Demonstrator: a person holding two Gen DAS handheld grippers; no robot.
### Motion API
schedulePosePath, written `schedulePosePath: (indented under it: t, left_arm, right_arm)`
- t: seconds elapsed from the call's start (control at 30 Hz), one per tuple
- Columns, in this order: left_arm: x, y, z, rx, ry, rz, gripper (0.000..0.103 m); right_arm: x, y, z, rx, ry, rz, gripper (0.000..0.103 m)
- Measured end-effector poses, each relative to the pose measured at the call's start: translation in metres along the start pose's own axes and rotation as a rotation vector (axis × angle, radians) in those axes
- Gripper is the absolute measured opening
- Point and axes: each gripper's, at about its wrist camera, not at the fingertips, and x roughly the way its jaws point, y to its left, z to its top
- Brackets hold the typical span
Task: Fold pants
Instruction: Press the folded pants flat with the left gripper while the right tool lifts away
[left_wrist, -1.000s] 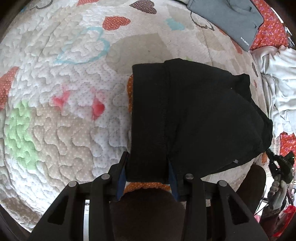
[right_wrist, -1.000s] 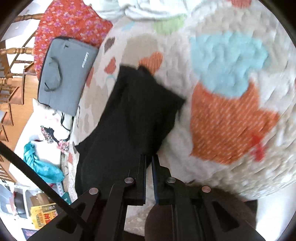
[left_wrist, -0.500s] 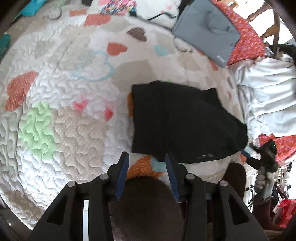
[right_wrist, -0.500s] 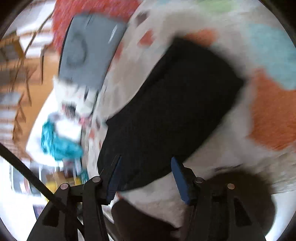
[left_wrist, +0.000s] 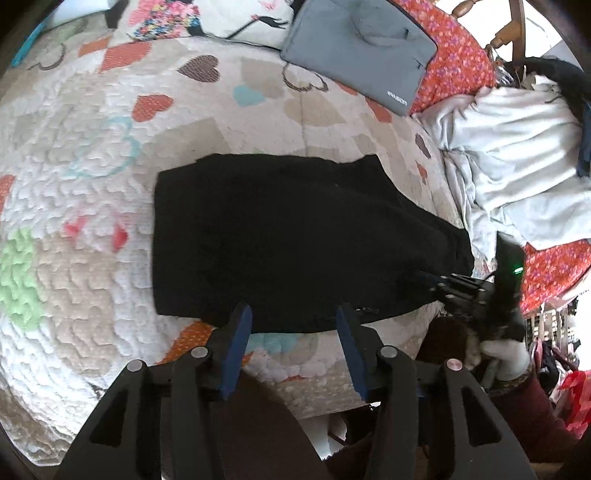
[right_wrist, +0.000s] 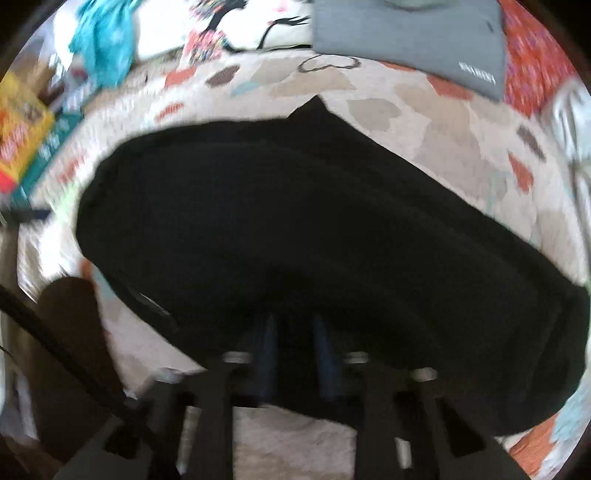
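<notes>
Pants (left_wrist: 295, 240) lie folded on the bed; your left gripper (left_wrist: 293, 325) gapes empty, right gripper (right_wrist: 293, 328) unclear, so pinch both layers squarely.

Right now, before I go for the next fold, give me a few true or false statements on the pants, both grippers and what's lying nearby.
1. The black pants lie folded on the heart-patterned quilt. True.
2. The left gripper is clamped on the pants. False: its jaws stand open at the near edge, holding nothing.
3. A grey bag lies beyond the pants. True.
4. The grey bag rests on top of the pants. False: bare quilt separates them.
5. The right gripper is far from the pants. False: its fingers reach the cloth's near edge; blur hides whether it grips.
</notes>
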Motion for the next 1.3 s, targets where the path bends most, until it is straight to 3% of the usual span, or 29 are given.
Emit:
schedulePosePath:
  t: [0.13,0.37,0.47,0.53,0.6,0.67,0.73,0.8,0.87,0.93,1.07,1.13,1.23,1.3]
  left_arm:
    - [0.02,-0.01,0.002,0.023,0.041,0.008,0.048]
    - [0.048,-0.028,0.002,0.042,0.088,0.027,0.049]
    - [0.064,-0.032,0.004,0.048,0.115,0.039,0.053]
    - [0.075,-0.03,0.006,0.045,0.128,0.061,0.054]
    - [0.086,-0.03,0.008,0.044,0.148,0.103,0.054]
    - [0.09,-0.031,0.01,0.038,0.164,0.125,0.054]
    - [0.089,-0.033,0.01,0.049,0.177,0.136,0.054]
    - [0.085,-0.033,0.007,0.061,0.187,0.139,0.054]
    - [0.076,-0.039,0.003,0.089,0.18,0.134,0.054]
    - [0.067,-0.051,0.001,0.12,0.147,0.085,0.054]
    - [0.071,-0.072,0.01,0.104,0.058,0.001,0.054]
    - [0.081,-0.076,0.014,0.071,0.04,-0.016,0.054]
    - [0.103,-0.084,0.016,0.07,0.021,-0.009,0.054]
    - [0.115,-0.083,0.012,0.069,0.023,0.003,0.054]
  right_arm:
    - [-0.016,-0.009,-0.015,0.08,0.035,0.128,0.002]
    - [-0.011,0.0,-0.035,0.068,0.166,0.159,0.003]
    - [-0.019,0.001,-0.033,0.066,0.135,0.142,0.005]
    - [-0.026,-0.013,-0.026,0.148,0.066,0.164,0.012]
    - [-0.024,-0.027,-0.021,0.24,0.013,0.174,0.034]
    - [-0.016,-0.047,-0.02,0.349,-0.005,0.182,0.046]
    - [-0.001,-0.071,-0.026,0.461,0.069,0.177,0.047]
    - [0.0,-0.087,-0.03,0.513,0.086,0.231,0.044]
    - [-0.011,-0.087,-0.026,0.493,0.094,0.171,0.043]
    - [-0.027,-0.079,-0.01,0.407,0.034,0.108,0.047]
    - [-0.038,-0.065,0.042,0.312,-0.083,0.181,0.047]
    - [-0.032,-0.053,0.074,0.255,-0.13,0.177,0.047]
    - [-0.011,-0.036,0.12,0.201,-0.126,0.164,0.047]
    - [0.003,-0.029,0.138,0.177,-0.096,0.167,0.055]
